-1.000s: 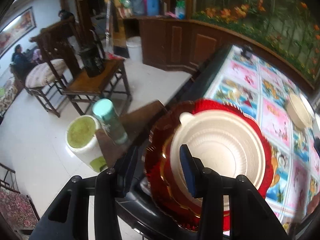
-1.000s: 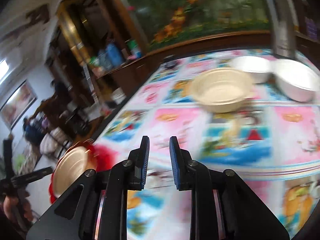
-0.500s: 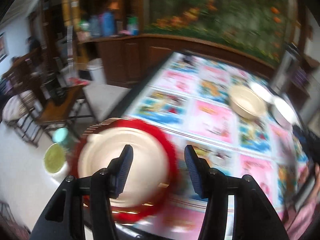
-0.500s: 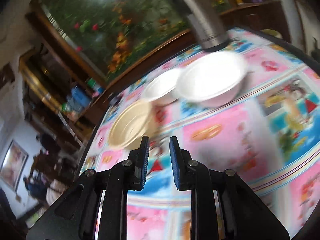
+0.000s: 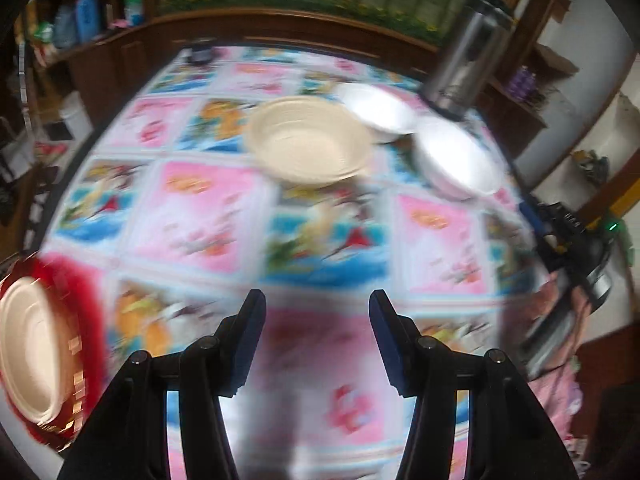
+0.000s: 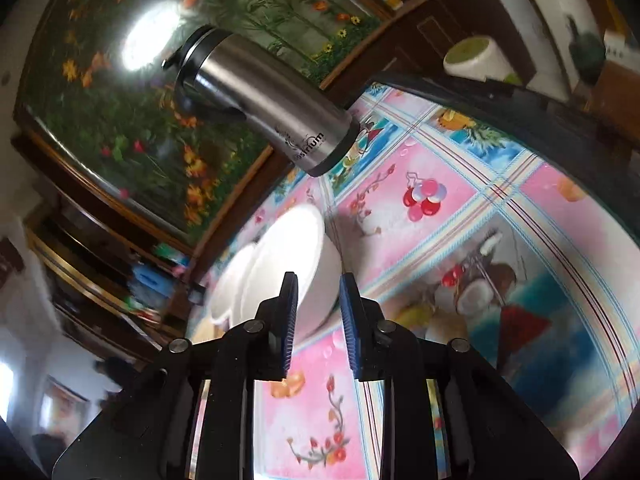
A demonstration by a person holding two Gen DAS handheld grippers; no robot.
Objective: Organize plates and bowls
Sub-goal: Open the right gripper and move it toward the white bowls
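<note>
Both tongs empty over the counter (image 5: pixel 208 216), bowls ahead

Left tongs (image 5: pixel 317 330) stand apart, nothing between them — beige bowl (image 5: pixel 310 142) well ahead, two white bowls (image 5: pixel 456 156) ahead to the right, red plate stack (image 5: pixel 90 308) far left (blurred). Right tongs (image 6: pixel 319 318), jaws just opening a little, hold nothing; the white bowls (image 6: pixel 280 256) lie just beyond the tips, steel flask (image 6: pixel 260 96) farther off.

Open tablecloth (image 5: pixel 208 216) ahead of the left gripper (image 5: pixel 317 334); beige bowl (image 5: pixel 310 142), apparently two white bowls (image 5: pixel 456 156) and steel flask (image 5: pixel 464 60) beyond.
</note>
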